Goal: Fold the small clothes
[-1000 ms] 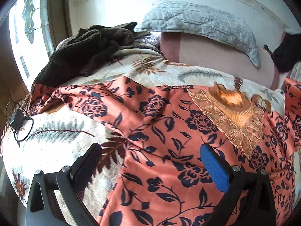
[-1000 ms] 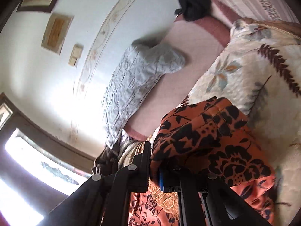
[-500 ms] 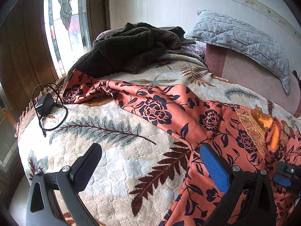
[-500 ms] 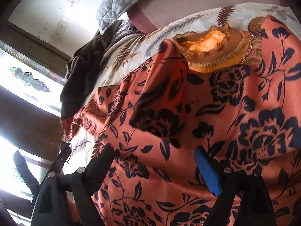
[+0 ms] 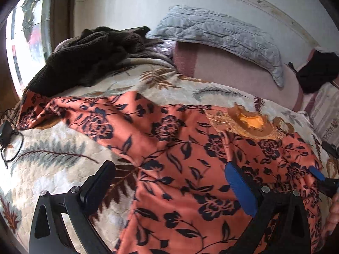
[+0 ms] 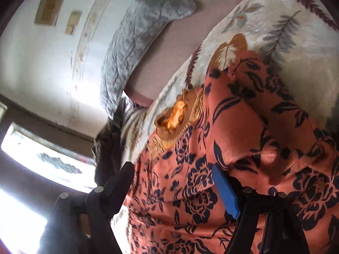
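Garment's (image 5: 169,158) left edge on bedspread (image 5: 53,148)

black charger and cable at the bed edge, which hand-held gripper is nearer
Left. The charger lies just left of the open left hand-held gripper; the right hand-held gripper is at the orange floral garment's far right side.

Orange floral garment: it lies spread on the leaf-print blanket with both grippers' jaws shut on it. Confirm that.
Not quite. The orange floral garment does lie on the leaf-print blanket, but both wrist views show the left gripper and right gripper with jaws open, gripping nothing.
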`<move>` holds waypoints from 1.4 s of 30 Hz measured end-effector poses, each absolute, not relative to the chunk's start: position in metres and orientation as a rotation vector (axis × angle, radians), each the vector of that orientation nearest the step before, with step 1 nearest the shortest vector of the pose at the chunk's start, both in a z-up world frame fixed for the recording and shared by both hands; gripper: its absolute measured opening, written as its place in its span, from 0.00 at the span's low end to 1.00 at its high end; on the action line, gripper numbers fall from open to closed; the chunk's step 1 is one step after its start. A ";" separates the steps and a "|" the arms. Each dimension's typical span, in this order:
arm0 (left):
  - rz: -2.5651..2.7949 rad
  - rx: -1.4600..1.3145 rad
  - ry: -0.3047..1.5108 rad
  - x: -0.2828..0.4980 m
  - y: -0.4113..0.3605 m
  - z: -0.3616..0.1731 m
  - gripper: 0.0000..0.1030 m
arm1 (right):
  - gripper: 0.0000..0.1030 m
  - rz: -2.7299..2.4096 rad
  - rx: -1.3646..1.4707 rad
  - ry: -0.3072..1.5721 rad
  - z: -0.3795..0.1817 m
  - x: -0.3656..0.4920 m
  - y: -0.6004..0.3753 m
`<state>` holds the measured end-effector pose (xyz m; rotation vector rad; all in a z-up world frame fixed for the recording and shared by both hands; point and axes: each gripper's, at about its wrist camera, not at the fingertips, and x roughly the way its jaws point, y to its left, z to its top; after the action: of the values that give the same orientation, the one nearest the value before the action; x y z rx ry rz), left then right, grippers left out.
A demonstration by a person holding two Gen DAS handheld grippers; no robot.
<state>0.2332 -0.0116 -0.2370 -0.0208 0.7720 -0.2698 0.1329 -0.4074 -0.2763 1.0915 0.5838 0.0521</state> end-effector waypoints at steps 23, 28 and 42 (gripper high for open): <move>-0.459 -0.010 1.115 0.287 -0.131 -0.293 0.16 | 0.76 0.099 1.421 0.217 -0.275 0.111 -0.483; -0.447 0.001 1.060 0.287 -0.118 -0.268 0.04 | 0.76 0.095 1.458 0.242 -0.284 0.114 -0.488; -0.186 0.088 1.045 0.295 0.005 -0.227 0.37 | 0.77 0.150 1.359 0.632 -0.313 0.165 -0.440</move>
<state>0.2946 0.0051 -0.2269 0.0882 1.0445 -0.1858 0.1654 -0.4396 -0.3130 1.3587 0.6315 0.1496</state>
